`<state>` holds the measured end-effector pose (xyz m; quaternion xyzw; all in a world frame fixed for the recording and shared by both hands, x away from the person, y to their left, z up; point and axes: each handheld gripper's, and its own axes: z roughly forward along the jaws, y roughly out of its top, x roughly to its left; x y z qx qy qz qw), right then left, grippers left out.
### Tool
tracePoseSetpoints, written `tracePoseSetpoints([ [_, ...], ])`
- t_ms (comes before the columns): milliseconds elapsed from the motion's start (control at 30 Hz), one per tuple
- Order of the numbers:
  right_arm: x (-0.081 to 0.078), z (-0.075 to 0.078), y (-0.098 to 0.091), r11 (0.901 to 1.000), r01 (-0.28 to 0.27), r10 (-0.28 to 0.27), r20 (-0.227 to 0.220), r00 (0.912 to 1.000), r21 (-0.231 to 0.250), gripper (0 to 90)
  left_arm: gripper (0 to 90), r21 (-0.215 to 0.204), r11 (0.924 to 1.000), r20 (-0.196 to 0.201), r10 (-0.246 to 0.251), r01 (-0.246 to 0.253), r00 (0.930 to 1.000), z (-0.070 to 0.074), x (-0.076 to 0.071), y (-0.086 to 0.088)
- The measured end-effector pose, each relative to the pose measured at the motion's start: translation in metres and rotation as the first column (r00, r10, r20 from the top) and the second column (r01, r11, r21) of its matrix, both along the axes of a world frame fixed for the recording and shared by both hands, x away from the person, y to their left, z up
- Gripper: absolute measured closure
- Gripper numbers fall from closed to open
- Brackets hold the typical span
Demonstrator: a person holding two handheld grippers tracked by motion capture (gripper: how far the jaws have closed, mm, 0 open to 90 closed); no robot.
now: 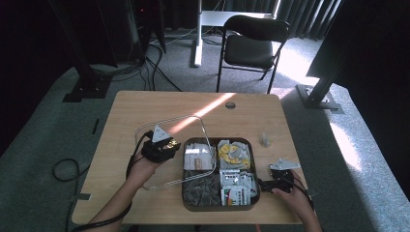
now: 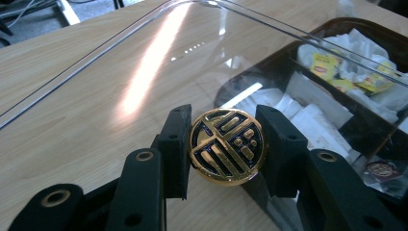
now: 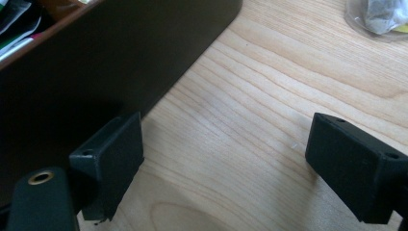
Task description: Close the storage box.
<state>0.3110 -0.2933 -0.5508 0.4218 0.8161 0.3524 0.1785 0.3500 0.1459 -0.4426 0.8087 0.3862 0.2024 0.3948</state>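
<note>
Between my left gripper's [image 2: 226,144] jaws sits one round gold-and-black knob [image 2: 226,147], pinched from both sides; it is fixed to the one clear lid [image 2: 144,72], which I hold tilted over the wooden table [image 1: 145,106] and partly over the left side of the tray [image 1: 186,195]. Seen from above, my left gripper [image 1: 167,145] is just left of that tray. One dark tray, four compartments: white sachets [image 1: 196,158], yellow tea bags [image 1: 233,152], dark packets [image 1: 203,188], green-and-white packets [image 1: 237,186]. My right gripper [image 3: 226,163] stands wide, holding nothing, one jaw close beside the tray's outer wall [image 3: 120,57]. One small wrapped item [image 1: 264,139] lies apart.
</note>
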Motion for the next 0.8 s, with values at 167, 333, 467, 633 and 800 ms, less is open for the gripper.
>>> tracePoseSetpoints([
  [167,0.0,0.0,0.0,1.0,-0.001,0.001,0.0,1.0,0.0,12.5,59.2,-0.017,0.999,-0.007,-0.042,0.042,0.9991,0.002,-0.004,-0.013],
  [333,0.0,0.0,0.0,1.0,0.0,0.0,0.0,1.0,0.0,12.5,59.2,-0.018,0.997,-0.002,-0.075,0.075,0.9972,0.003,-0.007,-0.024],
  [467,0.0,0.0,0.0,1.0,0.0,0.0,0.0,1.0,0.0,12.5,59.2,-0.031,0.9944,-0.004,-0.101,0.101,0.9949,0.005,-0.01,-0.033],
  [633,0.0,0.0,0.0,1.0,0.0,0.0,0.001,1.0,0.0,12.5,59.2,-0.041,0.991,0.001,-0.128,0.128,0.9918,0.008,-0.015,-0.043],
  [800,0.0,0.0,0.0,1.0,0.0,0.0,0.001,1.0,0.0,12.5,59.2,-0.043,0.9874,0.005,-0.152,0.152,0.9883,0.009,-0.017,-0.053],
])
